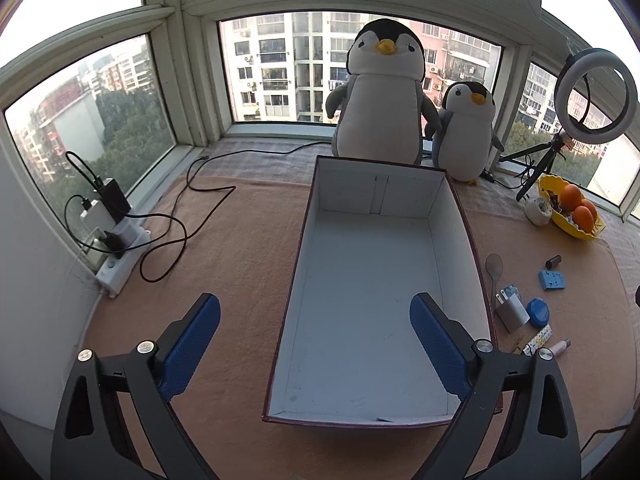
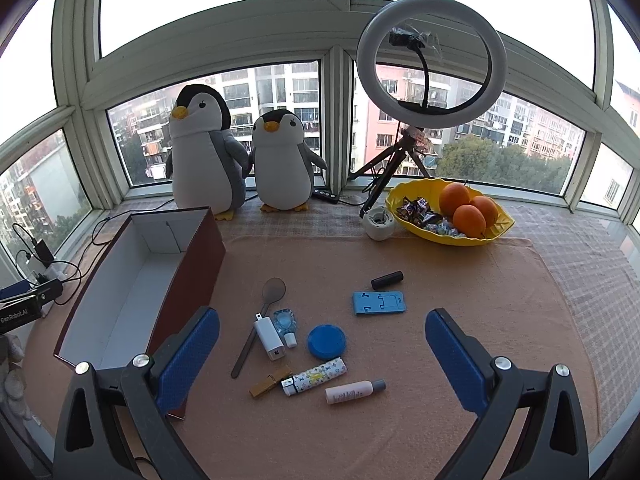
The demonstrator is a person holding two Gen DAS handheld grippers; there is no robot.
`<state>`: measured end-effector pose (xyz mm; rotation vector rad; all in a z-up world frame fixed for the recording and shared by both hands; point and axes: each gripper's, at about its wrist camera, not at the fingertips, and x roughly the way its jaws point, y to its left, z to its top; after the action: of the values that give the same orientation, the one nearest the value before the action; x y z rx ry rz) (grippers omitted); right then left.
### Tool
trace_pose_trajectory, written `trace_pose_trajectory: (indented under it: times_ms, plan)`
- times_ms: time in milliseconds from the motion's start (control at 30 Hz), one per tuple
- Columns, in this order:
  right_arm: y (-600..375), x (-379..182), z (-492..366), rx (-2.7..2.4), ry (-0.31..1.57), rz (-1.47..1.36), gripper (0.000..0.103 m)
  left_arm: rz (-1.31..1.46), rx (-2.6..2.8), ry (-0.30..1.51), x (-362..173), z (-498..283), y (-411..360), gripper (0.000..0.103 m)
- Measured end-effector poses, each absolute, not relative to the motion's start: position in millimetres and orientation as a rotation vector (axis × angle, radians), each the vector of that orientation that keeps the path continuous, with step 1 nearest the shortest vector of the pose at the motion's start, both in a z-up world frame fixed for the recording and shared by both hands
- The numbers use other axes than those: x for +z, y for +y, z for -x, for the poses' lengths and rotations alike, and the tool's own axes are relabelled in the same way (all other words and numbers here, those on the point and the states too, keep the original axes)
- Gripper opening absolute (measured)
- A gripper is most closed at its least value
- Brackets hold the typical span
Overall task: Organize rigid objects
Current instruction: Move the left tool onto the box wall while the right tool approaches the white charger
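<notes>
bowl wrappers (image 2: 416, 210) illegible, box (image 2: 132, 292) corner hidden

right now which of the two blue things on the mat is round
The blue round lid, a flat disc beside the white charger; the other, the blue phone stand, is a flat rectangle.

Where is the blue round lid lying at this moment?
In the right wrist view the blue round lid lies on the peach cloth, right of the white charger and above the patterned lighter.

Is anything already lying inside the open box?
No, the box shows only its bare white floor in the left wrist view.
</notes>
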<state>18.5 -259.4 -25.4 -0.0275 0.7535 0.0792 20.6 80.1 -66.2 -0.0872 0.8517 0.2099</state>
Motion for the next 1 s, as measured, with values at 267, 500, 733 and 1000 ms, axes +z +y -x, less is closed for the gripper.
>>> trace_pose_trajectory:
  times_ms: [267,500,733,1000]
  plan:
    - [-268,-38,-25,0.086,0.779,0.021,0.102,0.111,0.224,0.939,-94,-28,97,0.073]
    - [-278,-51,-28,0.096,0.817,0.014,0.102,0.125,0.219,0.996,-114,-32,103,0.050]
    - [-291,-58,-31,0.066,0.851,0.020,0.102,0.154,0.219,1.029,-126,-35,112,0.037]
    - [-291,-68,-36,0.075,0.898,0.032,0.096,0.149,0.202,1.059,-139,-40,111,0.024]
